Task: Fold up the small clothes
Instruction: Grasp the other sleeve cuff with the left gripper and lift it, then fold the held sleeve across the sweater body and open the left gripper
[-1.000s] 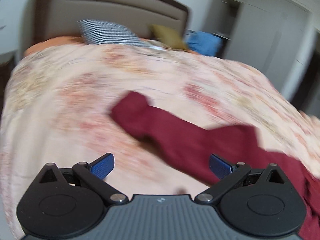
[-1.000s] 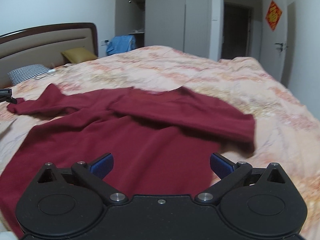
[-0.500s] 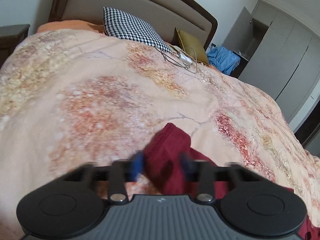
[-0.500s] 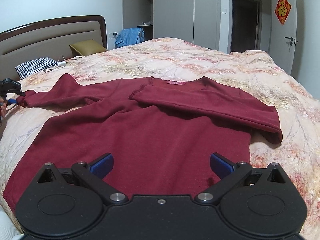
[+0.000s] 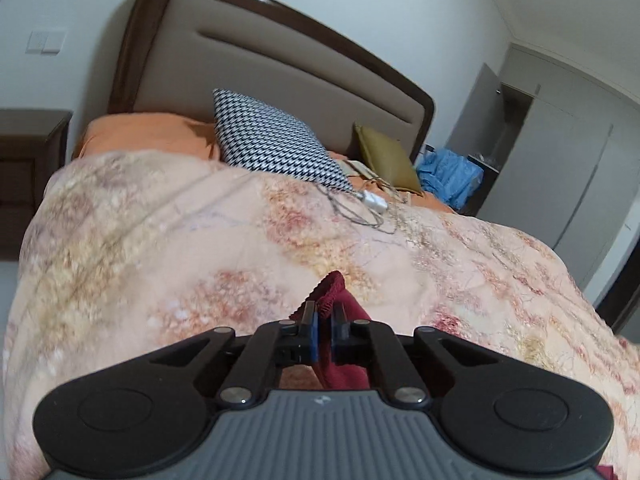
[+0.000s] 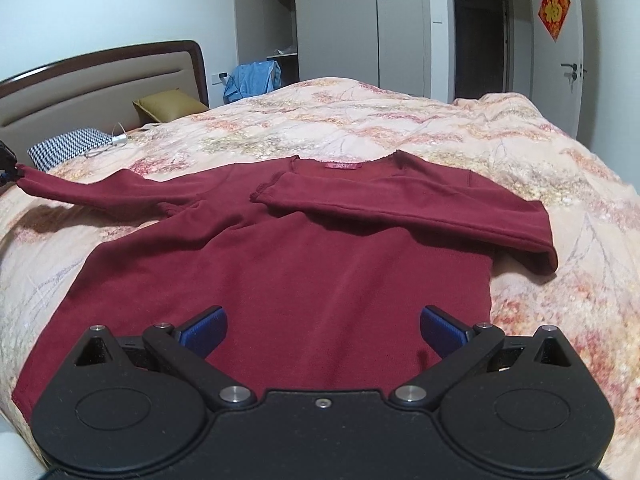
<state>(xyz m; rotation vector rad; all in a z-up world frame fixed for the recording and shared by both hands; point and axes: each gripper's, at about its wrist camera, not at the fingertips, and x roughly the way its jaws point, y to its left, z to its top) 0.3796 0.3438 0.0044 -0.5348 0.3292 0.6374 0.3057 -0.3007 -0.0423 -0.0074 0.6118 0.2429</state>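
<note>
Bed (image 6: 360, 120) is covered by a floral quilt; headboard (image 5: 280, 68) is seen at its far end. Everything below is placed relative to the bed.

Dark red sweater (image 6: 288, 264) is laid flat on the quilt mid-bed, neckline with pink label toward the far side. Its right-hand sleeve (image 6: 400, 208) is folded across the chest. The other sleeve (image 6: 100, 192) is stretched out toward the headboard side, cuff raised off the quilt, shadow cast below it.

Houndstooth pillow (image 5: 276, 140) and olive cushion (image 5: 384, 158) are propped at the headboard. Blue garment (image 5: 448, 178) is seen beyond the bed's corner, by the open wardrobe. White charger with cable (image 5: 374, 200) is lying on the quilt just below the pillow.

Left gripper (image 5: 324, 334) is pressed together, cuff (image 5: 330, 292) of the stretched sleeve pinched between its pads, ribbed edge sticking out past the tips.

Right gripper (image 6: 322, 326) is spread wide, held over the sweater's lower hem area, nothing between its pads; contact with the fabric cannot be told.
</note>
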